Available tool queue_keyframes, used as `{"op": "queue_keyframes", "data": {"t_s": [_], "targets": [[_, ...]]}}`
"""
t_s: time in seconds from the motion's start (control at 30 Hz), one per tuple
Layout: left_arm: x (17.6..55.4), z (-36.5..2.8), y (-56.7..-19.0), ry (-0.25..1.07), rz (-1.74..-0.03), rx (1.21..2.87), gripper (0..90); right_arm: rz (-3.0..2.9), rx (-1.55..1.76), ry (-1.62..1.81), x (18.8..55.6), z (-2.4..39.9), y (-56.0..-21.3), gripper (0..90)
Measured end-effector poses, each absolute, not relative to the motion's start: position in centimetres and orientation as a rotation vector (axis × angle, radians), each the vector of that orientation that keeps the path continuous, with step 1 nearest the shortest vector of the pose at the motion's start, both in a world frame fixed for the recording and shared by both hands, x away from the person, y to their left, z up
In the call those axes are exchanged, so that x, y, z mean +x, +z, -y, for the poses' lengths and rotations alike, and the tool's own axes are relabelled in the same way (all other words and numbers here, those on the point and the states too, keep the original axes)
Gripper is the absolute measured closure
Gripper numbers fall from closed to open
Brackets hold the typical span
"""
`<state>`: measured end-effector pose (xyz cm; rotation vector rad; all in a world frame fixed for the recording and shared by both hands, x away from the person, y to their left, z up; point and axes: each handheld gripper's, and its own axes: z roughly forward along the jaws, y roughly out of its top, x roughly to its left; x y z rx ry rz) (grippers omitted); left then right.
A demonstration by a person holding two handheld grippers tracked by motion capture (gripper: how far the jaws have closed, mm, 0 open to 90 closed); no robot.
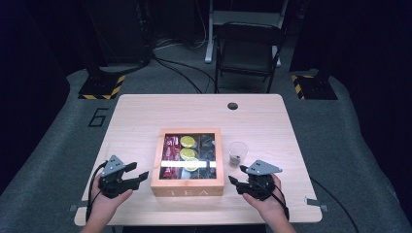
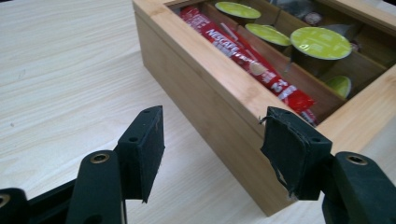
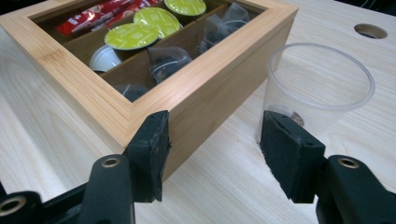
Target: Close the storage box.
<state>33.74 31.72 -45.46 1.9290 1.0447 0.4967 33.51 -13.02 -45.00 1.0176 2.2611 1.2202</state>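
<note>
Recording lab: hazard-taped stand bases [image 1: 102,87], trailing floor cables [image 1: 182,73] (dark surroundings), numbered grey floor

Between the black left tongs [image 1: 138,173] and black right tongs [image 1: 237,175] sits a honey-toned wooden box [image 1: 187,186] holding red sachets [image 1: 170,147], lime-green capsules [image 1: 188,141] and dark tea bags [image 3: 167,59], on a pale wood-grain worktop [image 1: 136,111], beside a clear cup [image 1: 237,151].

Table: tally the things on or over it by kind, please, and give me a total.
Wooden tea box: 1
Clear plastic cup: 1
Hand-held claws: 2, left claw and right claw
Total: 4
</note>
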Motion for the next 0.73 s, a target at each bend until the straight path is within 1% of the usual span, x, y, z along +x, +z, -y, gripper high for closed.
{"op": "queue_keyframes", "data": {"t_s": [0.13, 0.3, 0.5, 0.67, 0.73], "targets": [[34.2, -32.1, -45.9, 0.539, -1.064, 1.937, 38.4, -2.258, 1.019, 1.206, 33.5, 13.2, -45.4, 42.3], [34.8, -32.5, -46.5, 0.506, -1.095, 1.936, 38.4, -2.276, 1.033, 1.162, 33.4, 13.3, -46.2, 42.6], [35.6, -33.0, -47.4, 0.501, -1.156, 1.931, 38.4, -2.28, 1.057, 1.148, 33.7, 13.6, -46.8, 43.7], [36.0, -33.1, -47.7, 0.485, -1.181, 1.916, 38.3, -2.262, 1.066, 1.185, 33.7, 14.1, -46.7, 43.7], [36.0, -33.0, -47.7, 0.493, -1.176, 1.909, 38.3, -2.27, 1.039, 1.232, 33.4, 14.0, -46.6, 41.8]]}}
